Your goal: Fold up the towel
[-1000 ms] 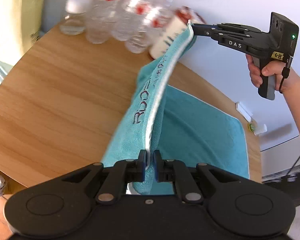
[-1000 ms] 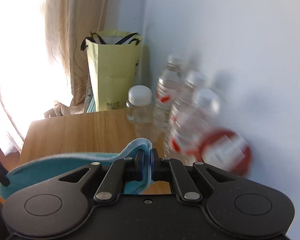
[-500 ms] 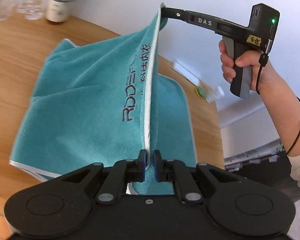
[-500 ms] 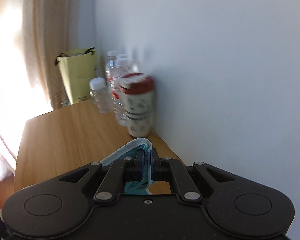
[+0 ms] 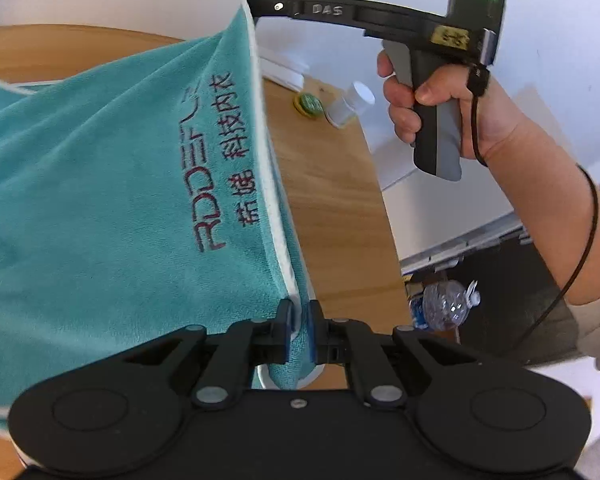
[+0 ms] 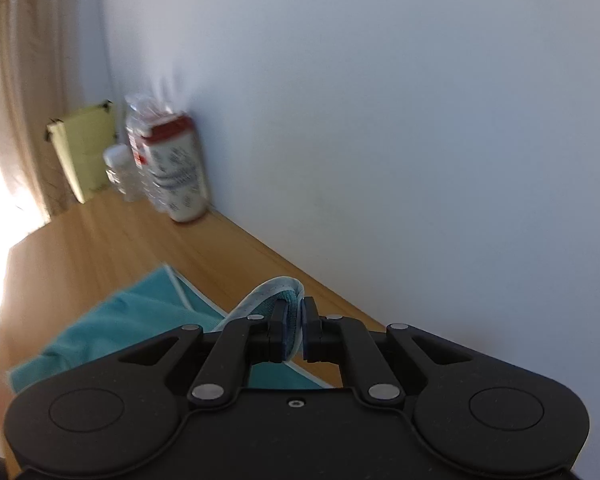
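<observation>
In the left wrist view the left tongs (image 5: 299, 322) sat at the bottom centre of the frame, pressed together on the white-piped edge of the teal towel (image 5: 100, 200). From that pinch the hem ran up and slightly left to the top centre, where the right tongs (image 5: 254, 2) pinched its other corner. The right tongs showed there as a long black bar marked "DAS", gripped by a hand (image 5: 440, 108) at the upper right, with a green light glowing on the housing. The cloth hung taut between the two pinches and spread over the left half of the frame, red lettering running along the hem, its lower part lying on the wooden table (image 5: 332, 200). On the table right of the hem, near the centre top, lay a small white capped bottle (image 5: 350, 104) on its side and a green-and-yellow round thing (image 5: 306, 104) just beside it. A clear plastic bottle (image 5: 444, 306) lay on the dark floor at the lower right.

In the right wrist view the right tongs (image 6: 300, 326) were closed on a folded corner of the towel (image 6: 112, 320), whose remainder lay on the table (image 6: 100, 240) at lower left. At the left, against the white wall (image 6: 380, 120), stood a red-capped white container (image 6: 178, 176), blurred clear bottles (image 6: 120, 172) and a yellow-green bag (image 6: 84, 152).
</observation>
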